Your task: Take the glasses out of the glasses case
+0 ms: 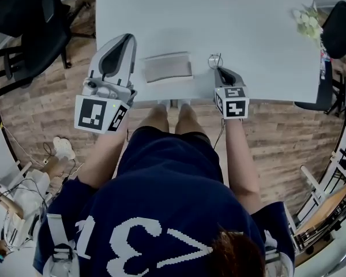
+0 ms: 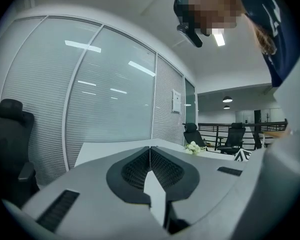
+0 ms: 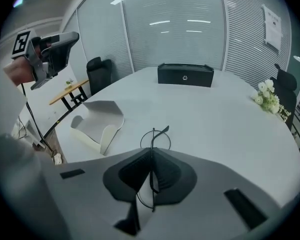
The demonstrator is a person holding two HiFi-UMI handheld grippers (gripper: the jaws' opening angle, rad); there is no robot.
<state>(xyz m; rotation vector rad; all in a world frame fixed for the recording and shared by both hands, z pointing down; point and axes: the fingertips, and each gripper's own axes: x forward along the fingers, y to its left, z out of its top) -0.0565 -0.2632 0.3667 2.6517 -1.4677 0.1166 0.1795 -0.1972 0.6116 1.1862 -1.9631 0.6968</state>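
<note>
Glasses (image 3: pixel 152 143) are pinched in the closed jaws of the right gripper (image 3: pixel 151 156), out of the open glasses case (image 3: pixel 97 121) beside them, the left gripper (image 2: pixel 150 151) being closed on nothing; a gentle, level set-down on the table (image 3: pixel 215 129) is advised.

Shirt (image 1: pixel 132 235) back: large white figures, apparently "31"; the rest is unclear. Black box (image 3: pixel 185 75) on bench (image 3: pixel 220 124): small logo, illegible. Wall notice (image 3: pixel 273 26): print too small.

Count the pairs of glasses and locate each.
1. The glasses are clamped in the right gripper, right of the open glasses case; no other pair shows.
</note>
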